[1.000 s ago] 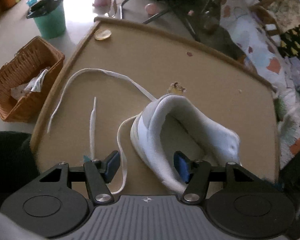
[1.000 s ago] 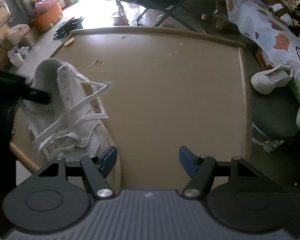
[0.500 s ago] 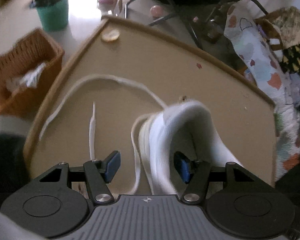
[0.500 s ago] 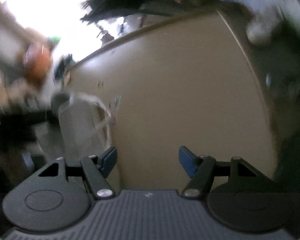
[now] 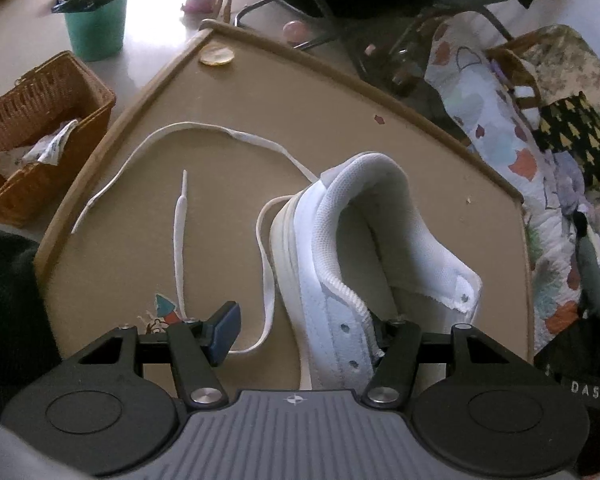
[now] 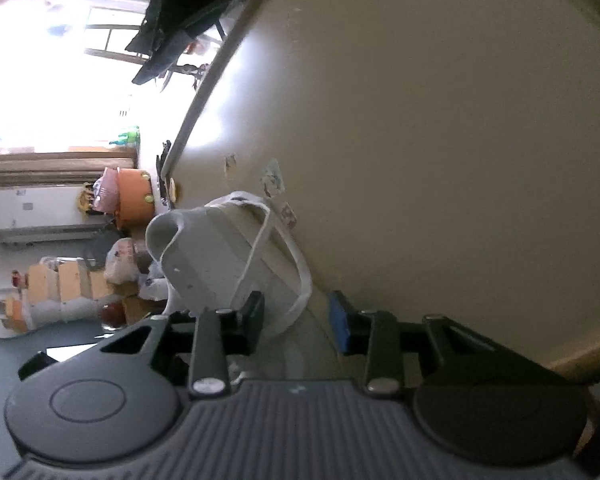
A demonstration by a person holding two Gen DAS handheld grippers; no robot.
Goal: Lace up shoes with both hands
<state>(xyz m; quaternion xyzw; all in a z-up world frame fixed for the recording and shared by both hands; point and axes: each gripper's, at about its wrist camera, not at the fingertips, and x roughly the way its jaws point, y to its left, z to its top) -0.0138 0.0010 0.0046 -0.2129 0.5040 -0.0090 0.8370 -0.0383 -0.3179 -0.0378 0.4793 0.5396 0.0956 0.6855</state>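
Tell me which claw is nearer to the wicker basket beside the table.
Left. The left claw straddles the white shoe's side wall, and the wicker basket sits just past the table on its side. The right claw, closing around a lace loop, shows no basket.

A lived-in home; patchwork quilt, wicker basket, floor clutter.

One white shoe, one loose lace, one wicker basket and one green bucket were counted.
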